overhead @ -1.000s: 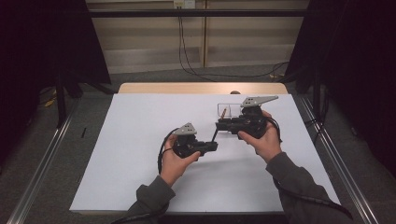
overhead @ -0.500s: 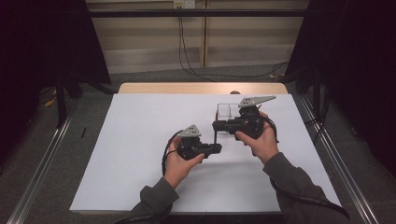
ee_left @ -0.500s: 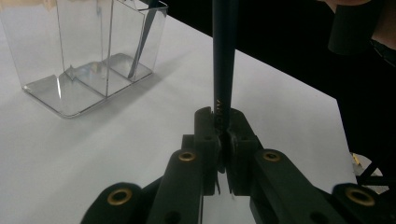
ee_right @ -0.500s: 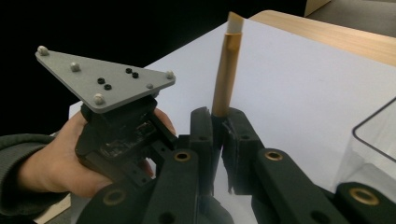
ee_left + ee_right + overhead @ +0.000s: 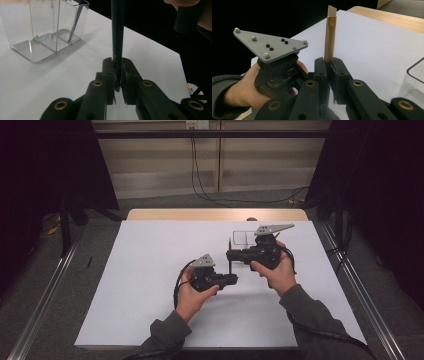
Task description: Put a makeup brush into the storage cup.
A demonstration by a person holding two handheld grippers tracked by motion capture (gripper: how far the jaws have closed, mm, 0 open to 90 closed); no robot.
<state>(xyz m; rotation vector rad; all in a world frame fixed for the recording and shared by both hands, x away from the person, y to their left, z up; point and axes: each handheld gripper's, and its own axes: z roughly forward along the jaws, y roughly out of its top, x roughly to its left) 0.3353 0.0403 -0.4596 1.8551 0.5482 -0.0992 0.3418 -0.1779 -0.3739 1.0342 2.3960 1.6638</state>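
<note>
Two claws clamp one pen: left claw [image 5: 117, 75] grips its dark barrel [image 5: 118, 32], right claw [image 5: 329, 65] its gold cap end [image 5: 330, 37], mid-bench. Cap still on, I judge; clear organiser [image 5: 47, 27] waits at far right.

- We see a white sheet [image 5: 150, 270] covering most of the table, reaching to its near edge.
- At the far end a strip of bare wooden tabletop [image 5: 200, 214] shows beyond the sheet.
- A clear plastic box [image 5: 47, 27] with an inner divider stands on the sheet at the far right.
- Metal rails [image 5: 45, 295] run along the left and right of the table.
- Dark cables [image 5: 200, 175] hang down the far wall and trail over the grey floor.
- Black curtains [image 5: 45, 165] close off the left and right.
</note>
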